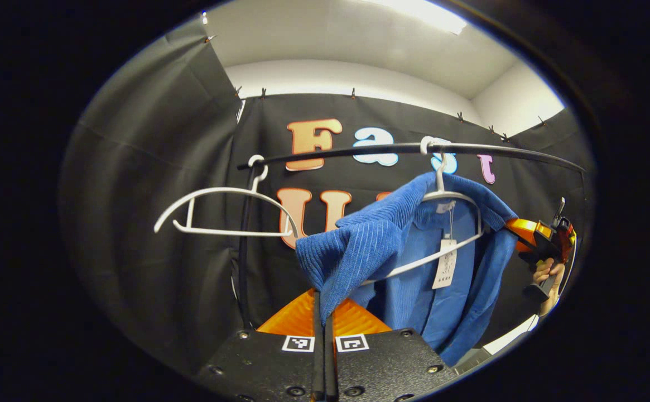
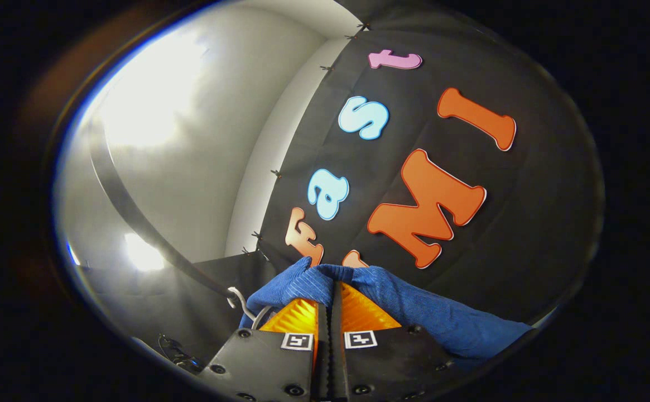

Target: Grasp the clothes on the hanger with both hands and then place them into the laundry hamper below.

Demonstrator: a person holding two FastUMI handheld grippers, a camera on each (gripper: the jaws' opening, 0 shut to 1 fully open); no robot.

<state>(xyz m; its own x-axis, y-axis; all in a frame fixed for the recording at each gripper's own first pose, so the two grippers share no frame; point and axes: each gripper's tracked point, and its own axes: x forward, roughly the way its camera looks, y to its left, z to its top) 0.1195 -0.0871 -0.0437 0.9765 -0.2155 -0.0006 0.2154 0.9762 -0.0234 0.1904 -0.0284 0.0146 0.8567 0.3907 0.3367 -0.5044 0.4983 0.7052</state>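
A blue ribbed sweater (image 1: pixel 397 245) hangs on a white hanger (image 1: pixel 458 223) from the black rail (image 1: pixel 403 148), with a paper tag (image 1: pixel 446 262) dangling at its front. My left gripper (image 1: pixel 322 304) is shut on the sweater's left shoulder, which is pulled off the hanger toward me. The right gripper (image 1: pixel 542 240), held by a hand (image 1: pixel 548 276), sits at the sweater's right shoulder. In the right gripper view, my right gripper (image 2: pixel 331 290) is shut on a fold of the blue sweater (image 2: pixel 414 307); the white hanger's hook (image 2: pixel 241 301) shows just left of it.
An empty white hanger (image 1: pixel 218 212) hangs on the rail's left end beside the black upright post (image 1: pixel 244 251). Black cloth walls close in behind and to the left. The rail (image 2: pixel 135 218) crosses the white ceiling in the right gripper view.
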